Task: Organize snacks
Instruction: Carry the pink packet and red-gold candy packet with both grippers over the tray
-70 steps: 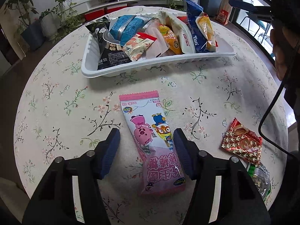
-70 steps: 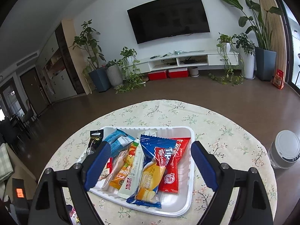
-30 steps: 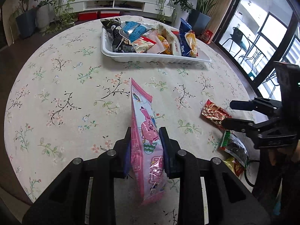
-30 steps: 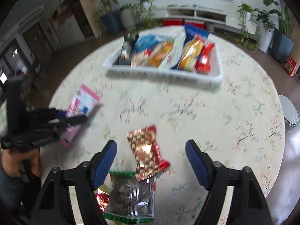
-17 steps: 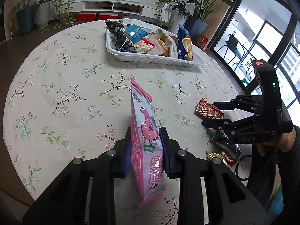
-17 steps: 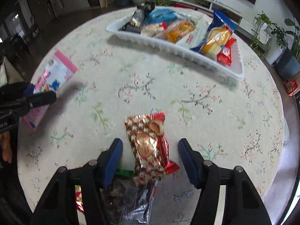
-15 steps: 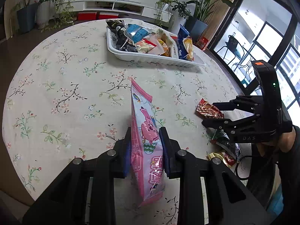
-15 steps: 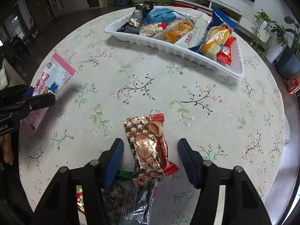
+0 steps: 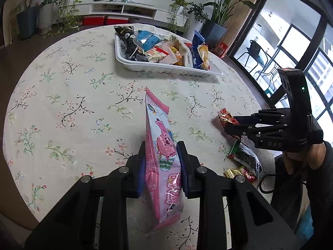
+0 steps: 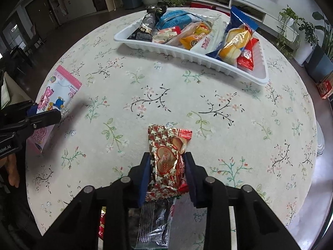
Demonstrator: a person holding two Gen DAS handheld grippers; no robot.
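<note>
My left gripper (image 9: 162, 152) is shut on a pink cartoon snack packet (image 9: 160, 145), held on edge above the table; the packet also shows at the left of the right wrist view (image 10: 56, 95). My right gripper (image 10: 168, 162) is shut on a red and gold heart-print snack packet (image 10: 168, 154), low over the floral tablecloth; it shows in the left wrist view (image 9: 228, 117). A white tray (image 10: 187, 52) holding several snack packets sits at the far side of the table, also in the left wrist view (image 9: 166, 68).
A dark snack bag with green edge (image 10: 154, 220) and a red-gold wrapper (image 9: 239, 173) lie near the table edge under my right gripper. A white lidded container (image 10: 320, 137) stands off the table at the right. Potted plants and a TV shelf stand behind.
My right gripper has closed on the red and gold packet. My left gripper still holds the pink packet above the table, about where it was.
</note>
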